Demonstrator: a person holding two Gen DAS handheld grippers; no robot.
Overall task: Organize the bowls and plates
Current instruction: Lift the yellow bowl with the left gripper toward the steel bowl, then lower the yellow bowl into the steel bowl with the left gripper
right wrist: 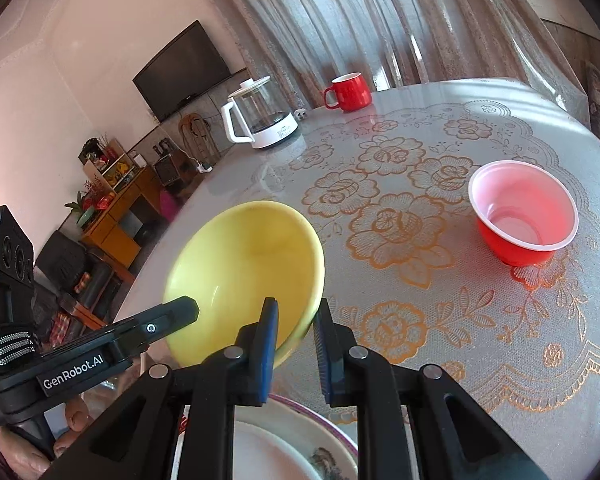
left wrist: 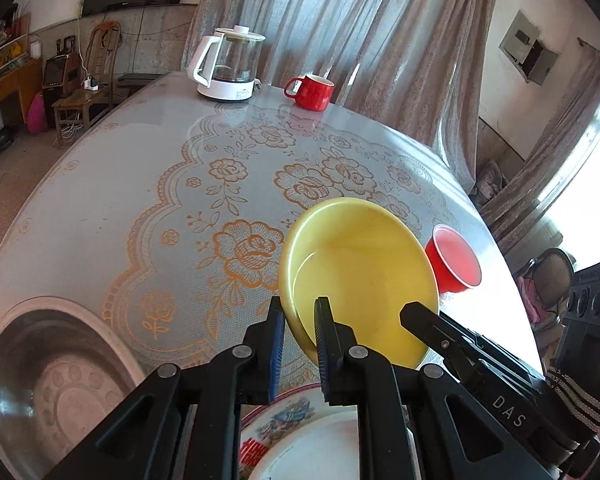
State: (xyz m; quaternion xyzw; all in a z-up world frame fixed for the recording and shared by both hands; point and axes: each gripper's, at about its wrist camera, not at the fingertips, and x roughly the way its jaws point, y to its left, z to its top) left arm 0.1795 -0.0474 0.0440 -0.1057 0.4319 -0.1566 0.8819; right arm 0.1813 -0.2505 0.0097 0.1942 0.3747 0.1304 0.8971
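Left wrist view. Yellow bowl (left wrist: 360,272): shallow, smooth, glossy, probably plastic or melamine; held tilted above the desk (left wrist: 100,208), its near rim between the blue ribbed pads of the left gripper (left wrist: 300,334), which is clenched on that rim. Decorated plate (left wrist: 300,432): white, glazed, red and blue motifs, lying directly below the gripper. Steel basin (left wrist: 56,384): round, embossed base, at lower left. Red bowl (left wrist: 454,260): small, thin-walled, white rim, standing beyond the yellow bowl. Kettle (left wrist: 230,68) and red mug (left wrist: 310,92) at the far edge. Desk cover: clear sheet over gold floral lace.

Right wrist view. Right gripper (right wrist: 296,344): fingers straddle the opposite rim of the yellow bowl (right wrist: 248,276); whether they press it cannot be told. Red bowl (right wrist: 524,220) stands apart to the right; decorated plate (right wrist: 292,444) lies beneath.

Handling note: the bowl likely goes onto the plate; level it first, lower it centred, and release one side only once it rests, since the glossy rim may slip.
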